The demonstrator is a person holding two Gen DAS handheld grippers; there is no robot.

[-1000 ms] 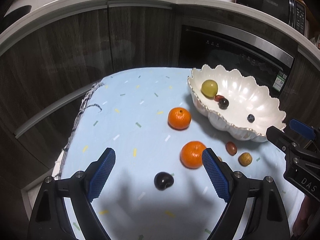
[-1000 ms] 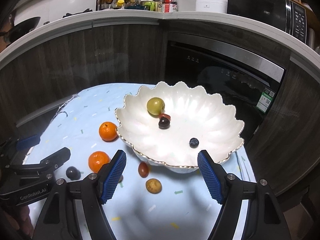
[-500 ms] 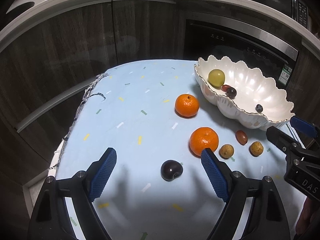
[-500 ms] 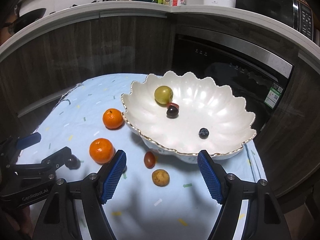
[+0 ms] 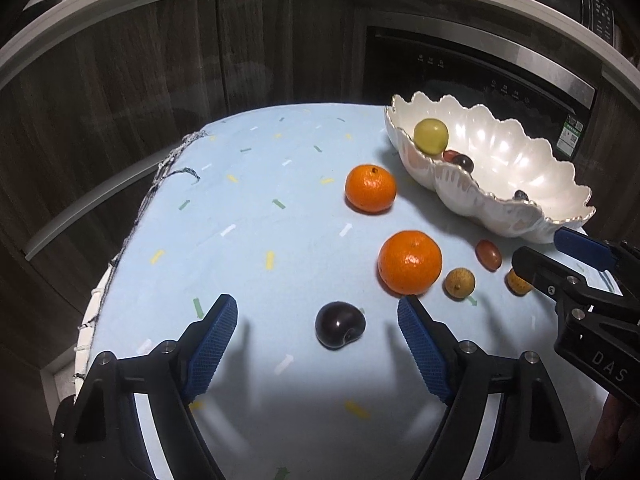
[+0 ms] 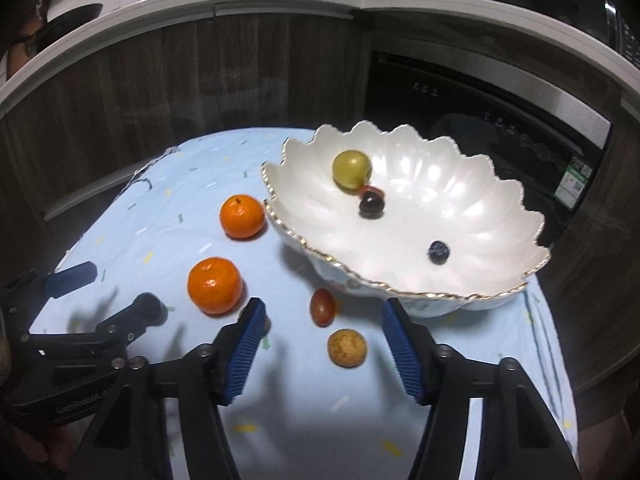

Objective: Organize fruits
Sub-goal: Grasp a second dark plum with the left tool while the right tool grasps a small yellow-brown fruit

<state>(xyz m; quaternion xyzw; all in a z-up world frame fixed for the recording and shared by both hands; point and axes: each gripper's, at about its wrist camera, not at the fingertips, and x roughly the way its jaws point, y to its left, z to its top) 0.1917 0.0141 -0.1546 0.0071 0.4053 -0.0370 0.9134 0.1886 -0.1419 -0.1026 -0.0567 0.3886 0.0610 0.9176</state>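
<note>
Four small fruits are already held in the scalloped bowl (image 6: 460,208), while six are left on the table (image 5: 248,216), the dark plum (image 5: 340,325) at 12 o'clock between the spread, empty left gripper (image 5: 316,344), the right gripper (image 6: 322,344) likewise spread and empty.

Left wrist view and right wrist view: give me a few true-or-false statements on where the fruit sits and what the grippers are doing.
1. The white scalloped ceramic bowl holds a yellow-green round fruit. True.
2. Both orange mandarins are in the bowl. False: the far mandarin and the near mandarin lie on the light blue tablecloth.
3. The left gripper is shut on the dark purple plum. False: it is open, the plum between its fingers.
4. The right gripper is open. True.
</note>
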